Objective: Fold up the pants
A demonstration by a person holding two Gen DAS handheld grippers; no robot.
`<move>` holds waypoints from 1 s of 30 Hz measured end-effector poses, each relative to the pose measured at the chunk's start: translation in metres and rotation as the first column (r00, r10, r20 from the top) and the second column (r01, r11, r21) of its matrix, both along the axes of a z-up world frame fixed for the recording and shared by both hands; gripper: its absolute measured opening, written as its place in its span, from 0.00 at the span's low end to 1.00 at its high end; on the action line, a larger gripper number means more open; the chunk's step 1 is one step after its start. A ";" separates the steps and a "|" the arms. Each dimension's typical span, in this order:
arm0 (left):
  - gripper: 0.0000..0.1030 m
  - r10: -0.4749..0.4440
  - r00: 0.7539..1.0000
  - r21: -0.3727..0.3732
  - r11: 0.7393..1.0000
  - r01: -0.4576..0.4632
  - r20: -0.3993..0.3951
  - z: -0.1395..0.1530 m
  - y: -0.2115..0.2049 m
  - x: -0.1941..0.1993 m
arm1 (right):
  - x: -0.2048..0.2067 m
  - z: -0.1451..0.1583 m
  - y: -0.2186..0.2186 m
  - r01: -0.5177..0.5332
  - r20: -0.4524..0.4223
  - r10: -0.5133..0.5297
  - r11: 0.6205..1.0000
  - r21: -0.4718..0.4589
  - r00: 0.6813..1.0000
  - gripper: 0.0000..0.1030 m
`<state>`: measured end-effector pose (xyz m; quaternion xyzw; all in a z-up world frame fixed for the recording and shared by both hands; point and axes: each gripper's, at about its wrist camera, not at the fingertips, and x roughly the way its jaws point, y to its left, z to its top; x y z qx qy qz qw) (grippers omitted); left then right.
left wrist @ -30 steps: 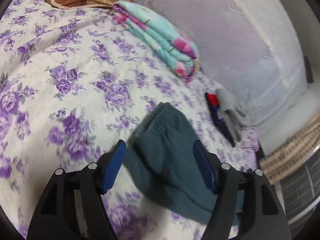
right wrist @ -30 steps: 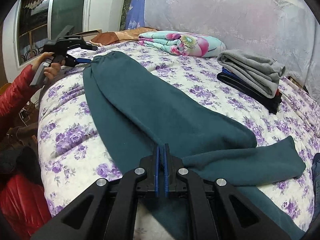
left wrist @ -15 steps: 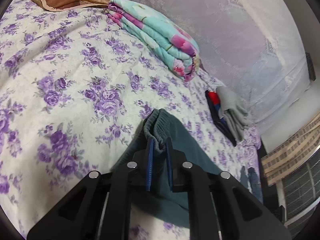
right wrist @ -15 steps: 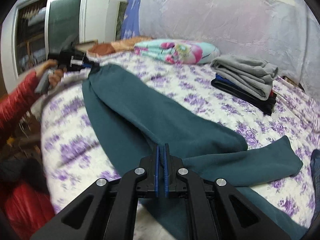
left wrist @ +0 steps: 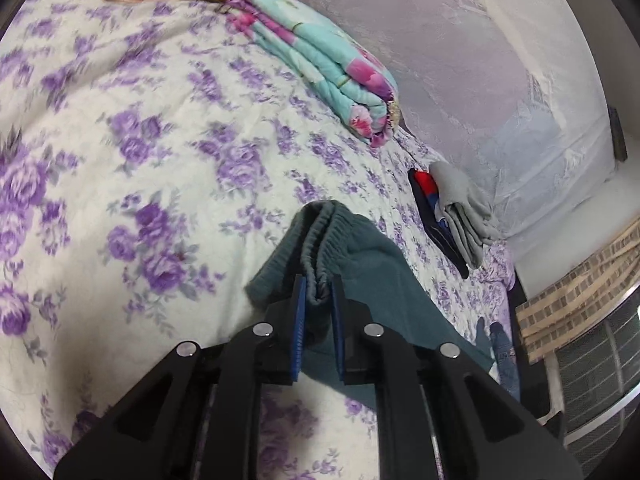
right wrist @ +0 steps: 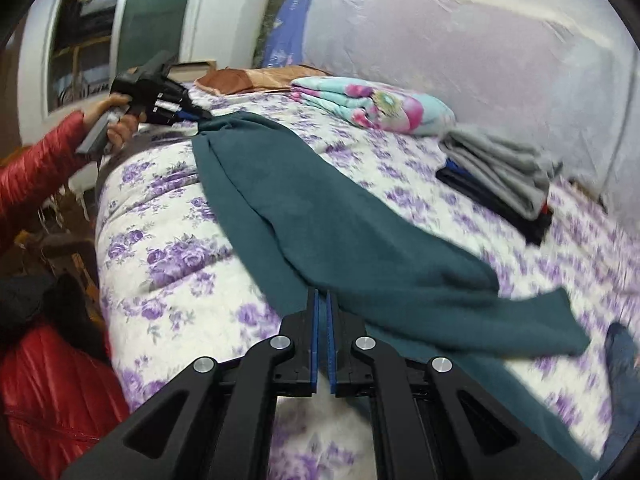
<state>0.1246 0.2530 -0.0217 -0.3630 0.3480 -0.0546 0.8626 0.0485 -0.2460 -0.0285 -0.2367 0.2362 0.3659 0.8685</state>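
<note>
Two tongs pinching ribbed teal pants

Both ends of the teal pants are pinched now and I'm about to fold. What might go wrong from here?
1. The left hand-held gripper pinches only a bunched bit of the waistband; a tug may pull it free.
2. One leg lies splayed off to the side of the teal pants, so the fold may come out crooked.
3. The stack of folded clothes sits close beside the pants; swinging fabric may knock it.
</note>
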 end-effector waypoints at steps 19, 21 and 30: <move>0.08 -0.003 0.999 -0.012 1.000 0.003 -0.034 -0.005 0.005 0.020 | 0.013 0.001 0.033 -0.039 0.071 0.048 0.991 -0.125 0.996 0.03; 0.08 -0.008 1.000 -0.018 1.000 0.008 -0.003 0.003 0.005 0.012 | 0.004 0.009 0.027 -0.040 0.079 0.048 0.994 -0.103 0.996 0.03; 0.08 -0.012 0.998 -0.087 0.996 0.006 -0.058 -0.021 0.016 -0.002 | -0.008 -0.024 0.015 -0.033 -0.012 0.032 0.990 -0.137 0.999 0.03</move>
